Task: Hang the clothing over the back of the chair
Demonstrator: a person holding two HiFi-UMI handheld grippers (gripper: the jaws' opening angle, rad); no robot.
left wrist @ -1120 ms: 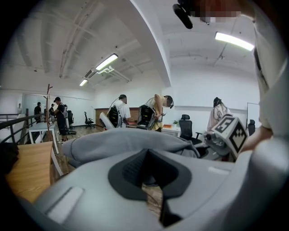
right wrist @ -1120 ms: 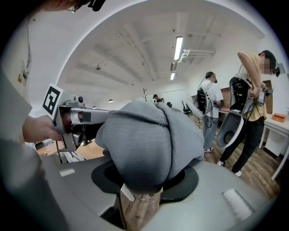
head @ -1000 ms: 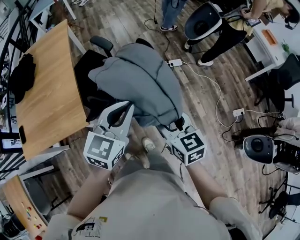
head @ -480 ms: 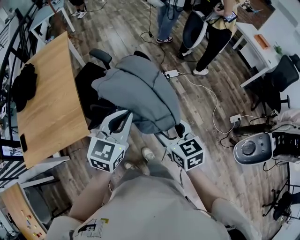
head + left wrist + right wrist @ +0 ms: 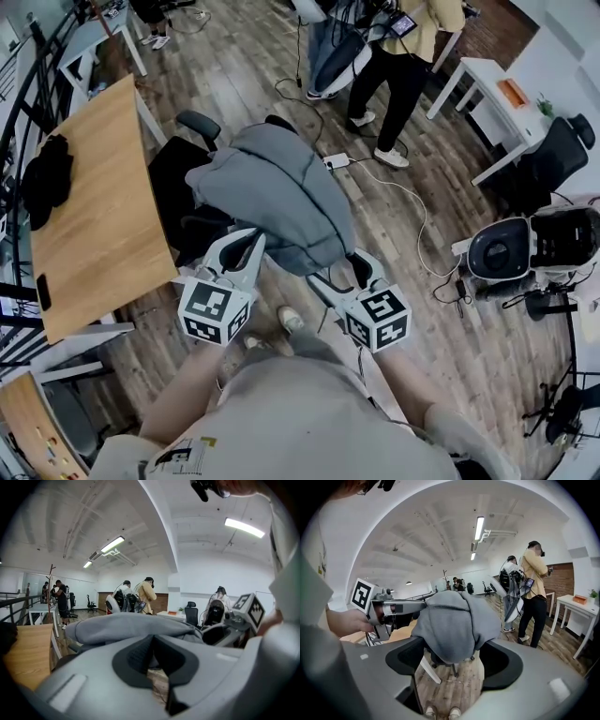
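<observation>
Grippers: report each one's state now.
Left gripper: shut against the hoodie; whether it pinches cloth cannot be told.
Right gripper: open, jaws have just been opening; hoodie end between them, ungripped.

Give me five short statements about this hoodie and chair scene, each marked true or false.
1. The grey hoodie is draped over the back of the black chair. True.
2. The right claw is clamped on the hoodie. False: its jaws stand wide apart, having just been opening, and the pads do not press on the cloth.
3. The wooden table has nothing on it. False: a black bundle lies near its far end.
4. A white cable runs across the floor beyond the chair. True.
5. Nobody else is in the room. False: a person in a yellow top stands at the far side, among others.
</observation>
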